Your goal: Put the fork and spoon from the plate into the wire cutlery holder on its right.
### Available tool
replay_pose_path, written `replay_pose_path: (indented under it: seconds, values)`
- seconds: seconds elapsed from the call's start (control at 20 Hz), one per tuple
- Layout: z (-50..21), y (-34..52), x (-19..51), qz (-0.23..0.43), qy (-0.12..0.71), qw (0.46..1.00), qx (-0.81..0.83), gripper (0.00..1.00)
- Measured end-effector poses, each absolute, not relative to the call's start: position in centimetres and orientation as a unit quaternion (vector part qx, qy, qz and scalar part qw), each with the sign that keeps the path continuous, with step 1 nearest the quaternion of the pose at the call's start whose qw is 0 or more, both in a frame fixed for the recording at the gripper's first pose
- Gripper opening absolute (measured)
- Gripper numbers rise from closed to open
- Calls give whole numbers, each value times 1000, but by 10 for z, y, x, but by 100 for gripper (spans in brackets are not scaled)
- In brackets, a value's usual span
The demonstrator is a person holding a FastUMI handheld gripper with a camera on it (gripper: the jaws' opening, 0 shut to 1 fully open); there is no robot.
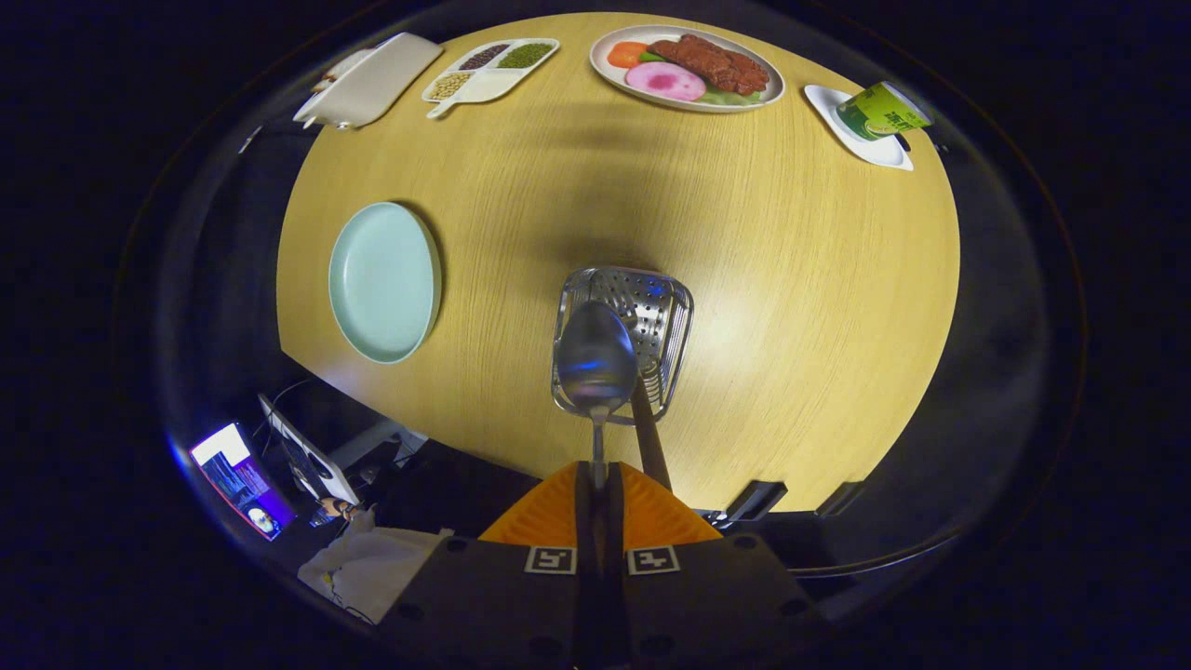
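Above the holder, the gripper hangs over the desk and looks almost straight down, its fingers clenched on the thin stem of the spoon. The bowl of the spoon points away from the fingers and sits over the open mouth of the holder, which suggests the grip was taken at the handle end so the bowl can go in first. A brown handle sticks up out of the holder beside the spoon; it is probably the fork, already placed, though its head is hidden inside the basket. The plate lies well to the left of the holder and carries nothing, so by my reading the spoon is the last piece to go. Whether the bowl has entered the holder or floats just above its rim cannot be told from this steep angle. Beyond, a food dish, a divided tray and a cup line the far edge.
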State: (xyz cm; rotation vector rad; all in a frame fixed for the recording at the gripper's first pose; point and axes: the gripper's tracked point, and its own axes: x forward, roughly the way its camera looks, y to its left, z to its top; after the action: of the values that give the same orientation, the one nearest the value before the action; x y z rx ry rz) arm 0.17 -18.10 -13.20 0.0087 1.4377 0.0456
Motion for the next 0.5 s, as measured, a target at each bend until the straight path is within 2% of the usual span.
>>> replay_pose_path:
  seconds: [0.5]
  values:
    - [-149, -184, 13, 6, 683, 730, -10, 8]
